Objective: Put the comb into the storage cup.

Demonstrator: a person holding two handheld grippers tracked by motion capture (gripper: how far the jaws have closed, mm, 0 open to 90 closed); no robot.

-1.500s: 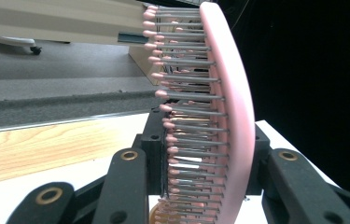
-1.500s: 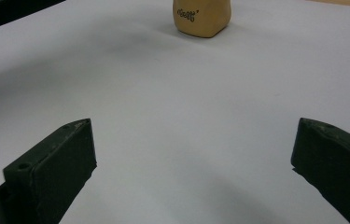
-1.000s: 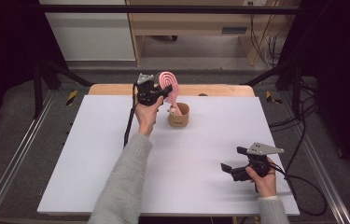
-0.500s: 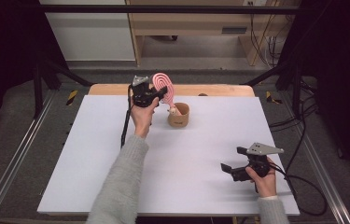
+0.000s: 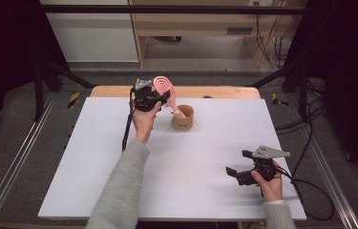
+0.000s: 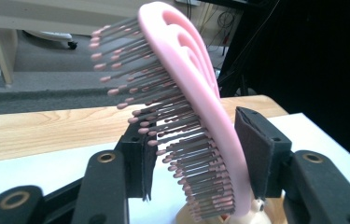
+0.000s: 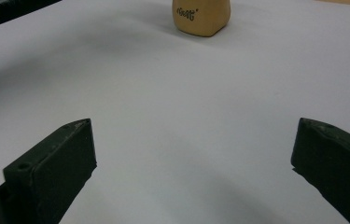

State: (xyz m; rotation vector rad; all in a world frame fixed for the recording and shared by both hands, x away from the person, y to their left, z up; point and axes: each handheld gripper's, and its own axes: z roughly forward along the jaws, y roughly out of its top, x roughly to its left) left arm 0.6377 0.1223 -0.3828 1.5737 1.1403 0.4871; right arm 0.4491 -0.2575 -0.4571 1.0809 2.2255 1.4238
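The pink hairbrush [image 5: 163, 88] is stood handle-down in the tan cup [image 5: 183, 118] at the tabletop's far edge, so the left gripper [image 6: 196, 154] fingers have just been opened off it (right gripper [image 5: 237, 172] fingers are held apart, idle).

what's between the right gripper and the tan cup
Nothing: bare white table runs from the right gripper to the tan cup, as the right gripper view shows.

Even overhead light on white table [image 5: 95, 157]; dark surroundings on both sides in high view. Soft shadows under forearm and hands. High view slightly soft, low detail. Left gripper view: pink brush [image 6: 196, 102] close up, upper bristle tips blurred, background hazy. Right gripper view: dim grey cast, broad soft shadows, near claw pads out of focus.
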